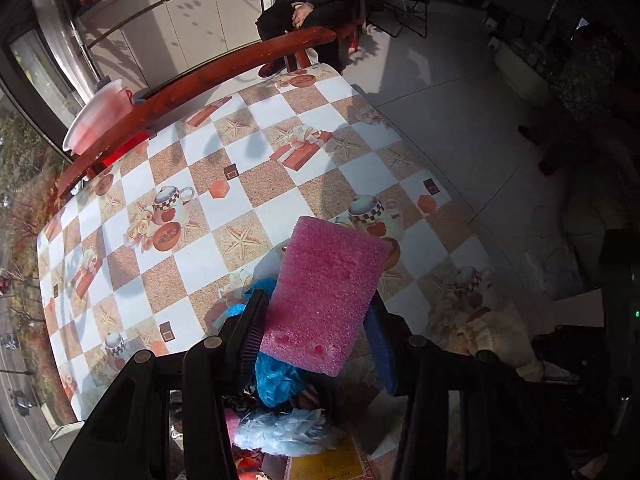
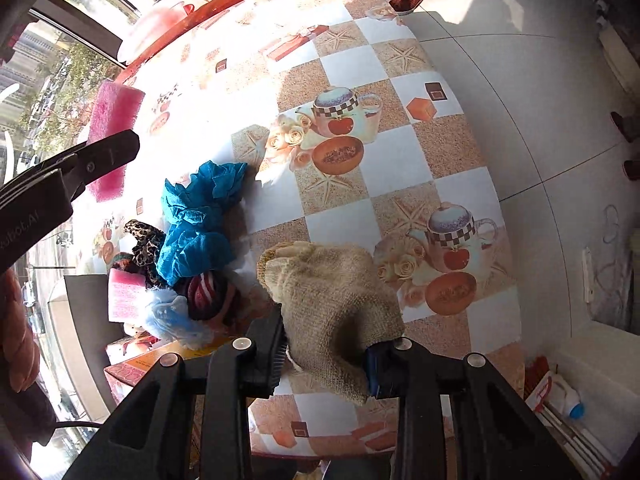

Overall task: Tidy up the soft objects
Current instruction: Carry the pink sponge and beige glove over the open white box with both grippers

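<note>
My left gripper (image 1: 316,332) pinches the pink sponge (image 1: 328,292), centre frame above the table (image 1: 240,200). My right gripper (image 2: 326,354) clamps the knit glove (image 2: 332,296), lower centre. I should hold both firmly and clear the blue cloth (image 2: 200,220) pile.

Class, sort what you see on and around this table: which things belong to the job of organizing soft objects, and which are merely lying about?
Part of the job:
pink sponge, held by left gripper
knitted glove, held by right gripper
blue cloth
leopard-print fabric

Just lying about:
pink basin
wooden chair
</note>
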A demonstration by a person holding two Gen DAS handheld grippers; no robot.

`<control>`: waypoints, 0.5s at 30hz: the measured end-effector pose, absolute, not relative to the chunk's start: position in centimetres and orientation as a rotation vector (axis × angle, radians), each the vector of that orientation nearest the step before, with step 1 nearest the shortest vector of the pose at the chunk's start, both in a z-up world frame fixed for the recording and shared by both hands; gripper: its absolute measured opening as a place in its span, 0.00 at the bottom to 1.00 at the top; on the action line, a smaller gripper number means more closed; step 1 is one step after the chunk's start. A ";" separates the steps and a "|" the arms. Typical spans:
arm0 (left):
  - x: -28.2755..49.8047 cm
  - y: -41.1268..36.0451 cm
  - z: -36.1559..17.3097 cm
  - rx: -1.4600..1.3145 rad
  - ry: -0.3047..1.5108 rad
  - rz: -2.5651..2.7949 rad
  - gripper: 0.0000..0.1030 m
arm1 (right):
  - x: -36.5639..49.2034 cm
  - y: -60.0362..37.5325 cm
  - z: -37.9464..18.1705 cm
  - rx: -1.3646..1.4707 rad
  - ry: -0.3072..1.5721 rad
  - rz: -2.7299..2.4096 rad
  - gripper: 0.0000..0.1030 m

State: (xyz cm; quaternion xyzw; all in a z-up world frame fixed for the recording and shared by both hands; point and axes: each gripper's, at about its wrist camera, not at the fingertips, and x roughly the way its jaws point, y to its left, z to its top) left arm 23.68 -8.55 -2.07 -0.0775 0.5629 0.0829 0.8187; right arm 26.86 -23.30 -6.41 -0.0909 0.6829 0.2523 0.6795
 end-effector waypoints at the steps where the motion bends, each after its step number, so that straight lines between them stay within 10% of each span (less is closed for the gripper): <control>1: 23.2 -9.7 -1.6 -0.163 1.198 0.155 0.50 | 27.9 -23.3 -6.4 -0.206 1.535 0.569 0.32; 15: 16.5 -21.5 0.9 -0.019 1.231 -0.017 0.50 | 25.5 -29.6 -4.4 -0.288 1.512 0.630 0.32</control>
